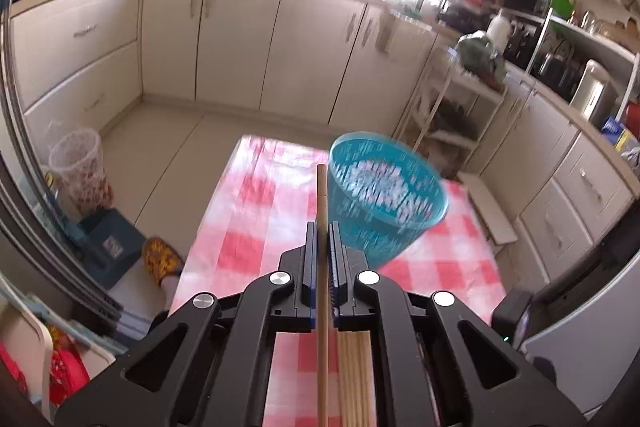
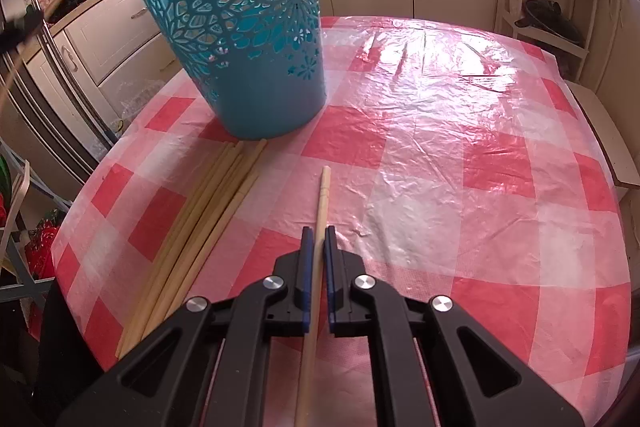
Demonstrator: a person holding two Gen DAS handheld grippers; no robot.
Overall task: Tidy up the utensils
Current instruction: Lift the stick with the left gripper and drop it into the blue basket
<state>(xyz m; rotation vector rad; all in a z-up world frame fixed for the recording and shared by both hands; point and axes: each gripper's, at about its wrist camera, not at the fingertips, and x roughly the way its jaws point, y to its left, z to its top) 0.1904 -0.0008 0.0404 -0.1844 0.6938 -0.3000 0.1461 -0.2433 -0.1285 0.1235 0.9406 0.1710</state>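
A single wooden chopstick [image 1: 321, 211] is clamped between the jaws of the left gripper [image 1: 322, 233], which are closed to a narrow gap on its shaft. The stick runs straight forward past the fingertips, and its blunt end is seen just beside the rim of the blue perforated basket [image 1: 384, 195]. In the left wrist view the basket is blurred. It stands upright on the worktop [image 1: 248, 227], which is covered by a red-and-white checked plastic cloth. Under the left gripper, a bundle of loose chopsticks [image 1: 354, 379] is seen lying flat on the cloth.

A second chopstick [image 2: 322, 203] is held in the right gripper [image 2: 317, 239], the jaws likewise drawn in tight on it, with its far end reaching out over the cloth [image 2: 440, 147]. In the right wrist view the same bundle [image 2: 208, 203] lies to the left of the held stick, apart from it, with its far ends at the foot of the basket [image 2: 248, 39]; whether they touch it cannot be told. Cream kitchen cabinets [image 1: 224, 39] are visible beyond the worktop.
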